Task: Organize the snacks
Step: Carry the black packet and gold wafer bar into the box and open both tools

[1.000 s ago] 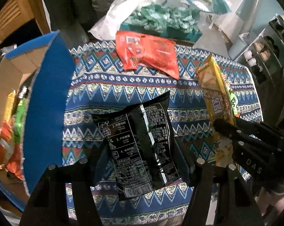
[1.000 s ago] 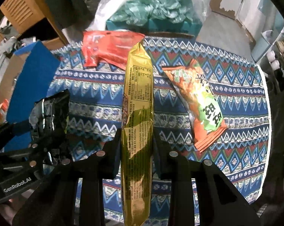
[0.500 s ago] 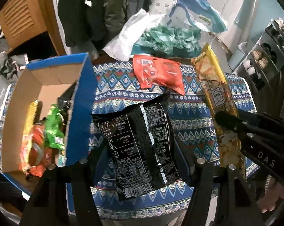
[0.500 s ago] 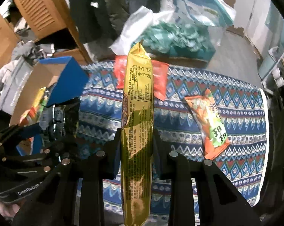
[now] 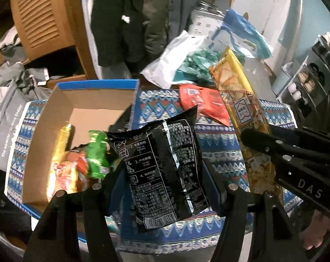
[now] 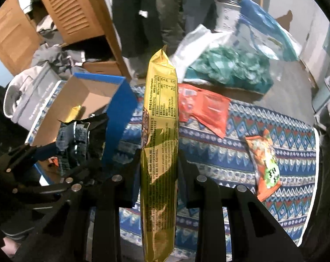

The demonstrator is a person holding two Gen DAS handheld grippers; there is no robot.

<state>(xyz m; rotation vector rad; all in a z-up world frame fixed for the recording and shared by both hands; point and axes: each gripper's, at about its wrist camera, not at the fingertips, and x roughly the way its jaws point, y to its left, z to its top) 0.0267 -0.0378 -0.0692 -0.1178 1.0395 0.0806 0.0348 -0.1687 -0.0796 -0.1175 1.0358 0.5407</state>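
Two packets hang in the air in the left wrist view: the left gripper (image 5: 162,174) fingers pinch a black snack bag (image 5: 162,170) beside the open box (image 5: 82,102), whose blurred contents defy counting. In the right wrist view, the right gripper (image 6: 159,174) fingers pinch one long gold packet (image 6: 159,152) above the counter (image 6: 230,159); two packets lie there, a red packet (image 6: 204,109) far and an orange packet (image 6: 265,163) right.

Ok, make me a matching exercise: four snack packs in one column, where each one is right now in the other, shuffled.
Things:
1. black snack bag
2. long yellow pack
3. red pouch
4. green pack

Places:
A. inside the cardboard box
B. held by the left gripper
C. lying on the patterned tablecloth
D. held by the right gripper

Pairs: 1-B, 2-D, 3-C, 4-A
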